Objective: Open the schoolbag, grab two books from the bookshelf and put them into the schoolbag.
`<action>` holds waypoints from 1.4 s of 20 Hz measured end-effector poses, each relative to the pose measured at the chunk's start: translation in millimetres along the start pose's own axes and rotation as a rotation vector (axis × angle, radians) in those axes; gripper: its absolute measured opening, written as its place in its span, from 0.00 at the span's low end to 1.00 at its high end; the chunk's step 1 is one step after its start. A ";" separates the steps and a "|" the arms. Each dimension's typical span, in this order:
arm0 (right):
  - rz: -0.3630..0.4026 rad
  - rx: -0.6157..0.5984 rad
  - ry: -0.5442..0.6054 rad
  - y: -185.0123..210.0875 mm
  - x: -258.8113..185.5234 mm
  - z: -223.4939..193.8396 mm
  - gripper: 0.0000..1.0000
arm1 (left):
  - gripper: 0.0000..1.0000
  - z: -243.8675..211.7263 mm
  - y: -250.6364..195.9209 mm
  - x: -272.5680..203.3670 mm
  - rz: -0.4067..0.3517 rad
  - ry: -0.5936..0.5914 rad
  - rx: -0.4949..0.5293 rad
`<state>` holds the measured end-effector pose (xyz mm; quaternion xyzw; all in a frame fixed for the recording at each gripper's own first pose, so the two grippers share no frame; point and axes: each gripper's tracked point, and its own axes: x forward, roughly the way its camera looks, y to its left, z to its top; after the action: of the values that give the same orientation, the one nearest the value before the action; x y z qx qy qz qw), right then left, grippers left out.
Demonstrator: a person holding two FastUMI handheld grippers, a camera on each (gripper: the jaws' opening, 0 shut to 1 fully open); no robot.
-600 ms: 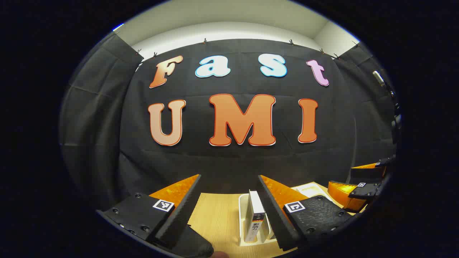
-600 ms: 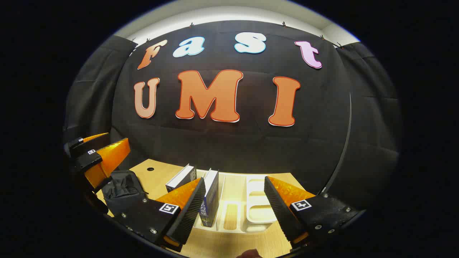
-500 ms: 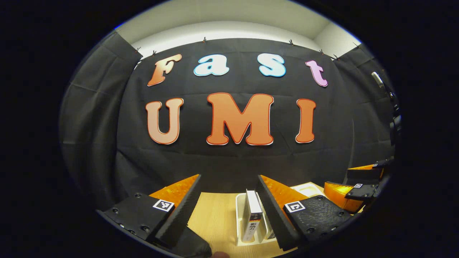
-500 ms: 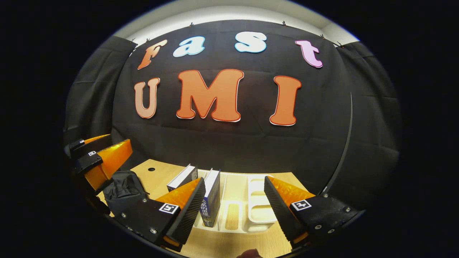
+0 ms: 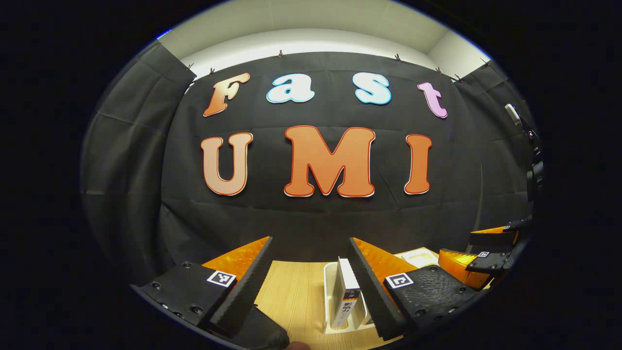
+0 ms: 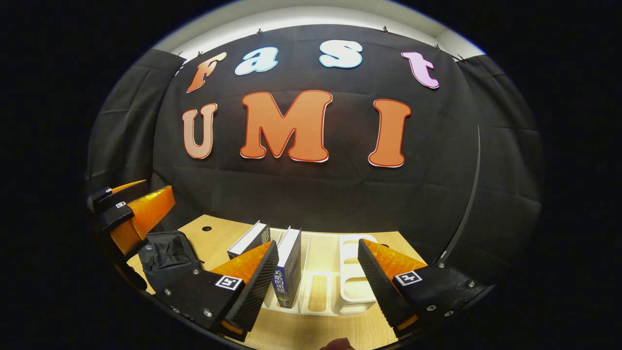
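At the counter's far edge, two stiff books [image 6: 287,265] stand in the white bookshelf [image 6: 353,287]; both tools [image 6: 316,272] [image 5: 311,282] are wide, so grip a spine.

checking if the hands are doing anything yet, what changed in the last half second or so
Very little. In the right gripper view, the rack and the blue book sit slightly higher and look a bit nearer, so the right gripper has eased toward them. The left gripper only wobbled sideways and came back. Nothing was grasped or released: both grippers stay open, both books stand in the rack, and the bag lies untouched.
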<state>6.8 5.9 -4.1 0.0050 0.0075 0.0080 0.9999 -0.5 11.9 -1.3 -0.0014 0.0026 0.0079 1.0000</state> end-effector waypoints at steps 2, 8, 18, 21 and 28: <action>-0.001 -0.001 -0.003 -0.2 0.5 0.6 0.98 | 0.96 -0.3 -0.3 -0.1 0.001 0.000 -0.002; 0.004 0.002 -0.004 0.1 0.2 0.5 0.98 | 0.96 -1.1 -4.7 -2.9 -0.006 -0.001 0.021; 0.000 -0.011 -0.015 -5.8 -0.6 2.6 0.98 | 0.96 -6.3 -12.9 -9.3 -0.013 -0.002 0.088; 0.003 -0.019 -0.014 -7.4 -0.8 0.1 0.98 | 0.96 -16.8 -13.9 -14.6 -0.014 0.011 0.136; 0.006 -0.040 -0.018 -14.9 3.1 -1.3 0.98 | 0.96 -60.1 -5.1 -24.8 0.003 0.072 0.296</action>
<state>10.1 -8.9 -5.5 -0.0151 -0.0017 0.0113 0.9998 -25.6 6.2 -61.2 0.1456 0.0394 0.0088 0.9885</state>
